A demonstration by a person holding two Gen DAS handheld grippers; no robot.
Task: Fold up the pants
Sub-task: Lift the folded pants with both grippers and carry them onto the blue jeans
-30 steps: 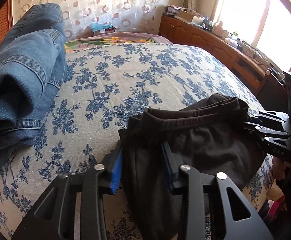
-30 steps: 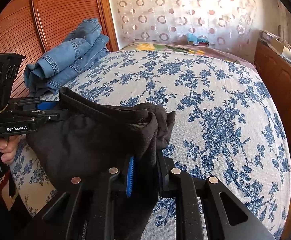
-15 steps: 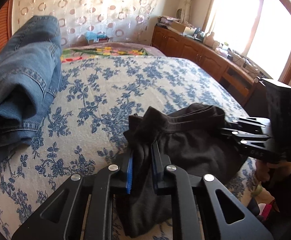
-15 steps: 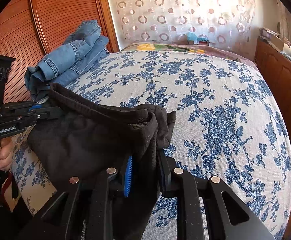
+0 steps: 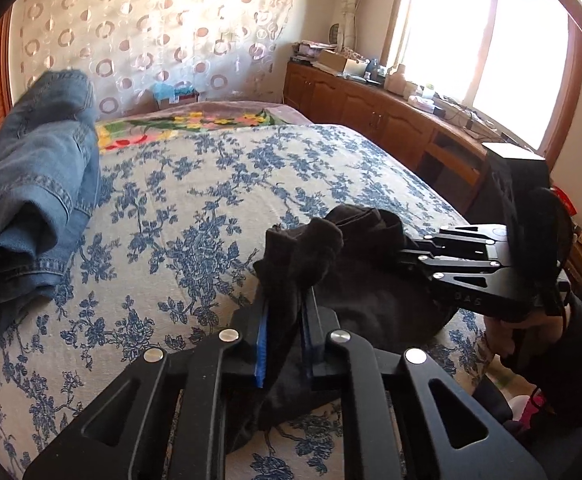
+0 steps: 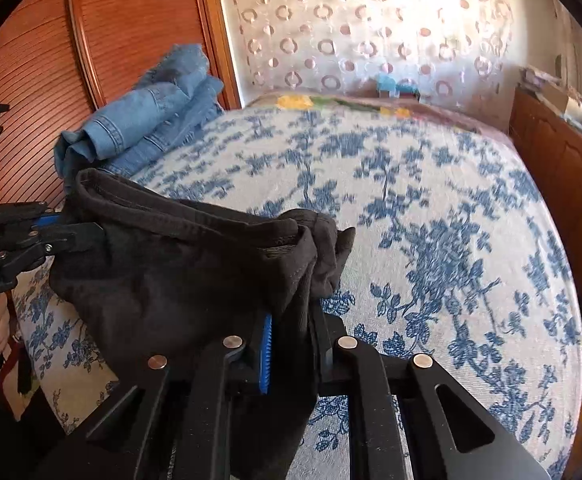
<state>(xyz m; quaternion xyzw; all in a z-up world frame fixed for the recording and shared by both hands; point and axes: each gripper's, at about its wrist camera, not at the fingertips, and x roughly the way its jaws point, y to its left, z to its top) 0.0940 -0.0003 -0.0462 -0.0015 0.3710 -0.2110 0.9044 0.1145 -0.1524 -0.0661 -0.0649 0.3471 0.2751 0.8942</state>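
Left tool (image 5: 285,320) risen, closing on black pants (image 5: 375,296); contents apparently none.

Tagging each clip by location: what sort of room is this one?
Most likely a home bedroom: a bed with a blue floral cover, a low wooden cabinet cluttered under a sunny window, and patterned curtains behind.

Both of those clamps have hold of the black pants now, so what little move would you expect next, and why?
Probably drawing the two apart to stretch the waistband flat. The left gripper and right gripper, jaws closing, each pinch bunched cloth of the black pants, which sag in a heap between them at the edge of the floral bedspread. Flat cloth would fold cleaner.
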